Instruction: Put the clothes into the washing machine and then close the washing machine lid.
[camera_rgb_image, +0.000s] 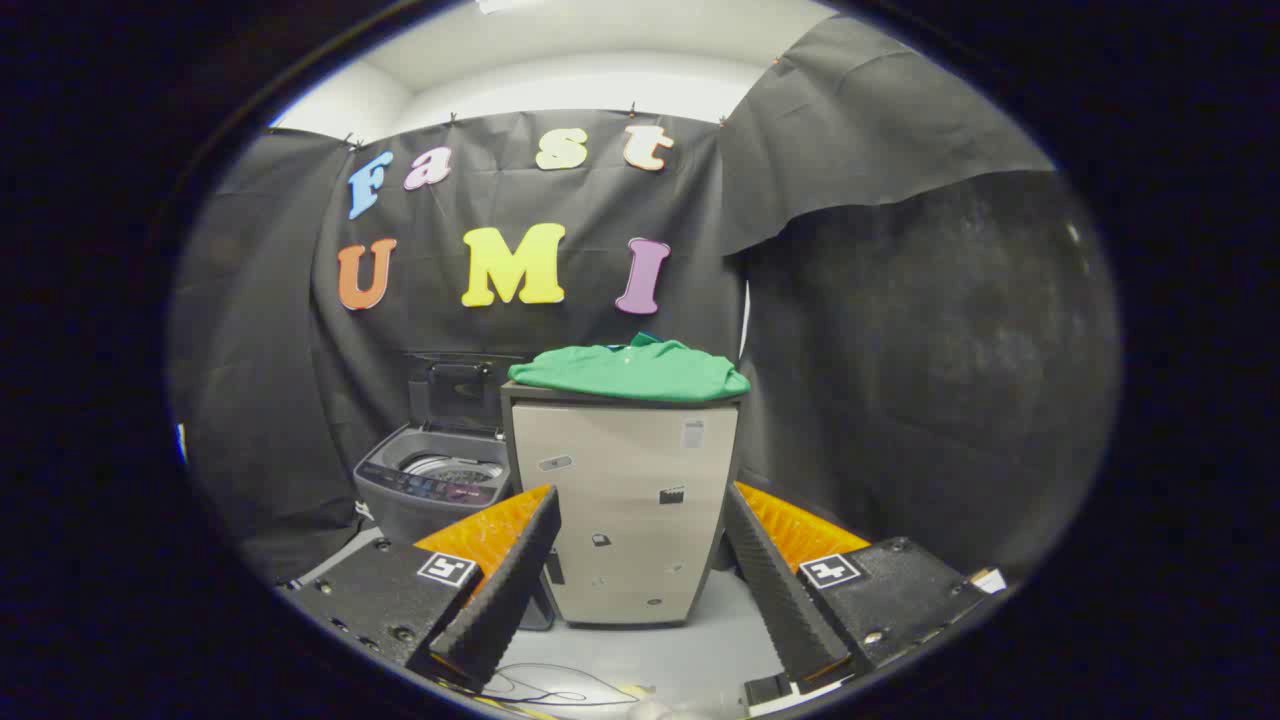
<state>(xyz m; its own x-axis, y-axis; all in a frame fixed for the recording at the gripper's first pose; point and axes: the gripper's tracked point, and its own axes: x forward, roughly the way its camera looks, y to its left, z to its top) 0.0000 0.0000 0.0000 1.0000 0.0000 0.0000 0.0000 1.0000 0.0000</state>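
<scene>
While the gripper (640, 560) hangs with its 2 fingers spread wide and nothing between them, each finger shows a black ribbed pad (510, 590) backed by an orange ridged plate, and each carries 1 square black-and-white marker. Straight ahead, framed by the gap between the fingers, stands 1 boxy beige cabinet (625, 510) with a smooth front dotted by a few small stickers. On its dark flat top lies 1 piece of clothing, a green shirt (630, 370), soft and loosely folded into a low, wide heap. Just beside the cabinet, beyond the left finger, sits 1 grey top-loading washing machine (430, 490) with rounded corners; its lid (462, 385) stands upright and open, and the ribbed drum inside shows no clothing. Thin cables (545, 690) trail across the pale floor near the fingertips.
</scene>
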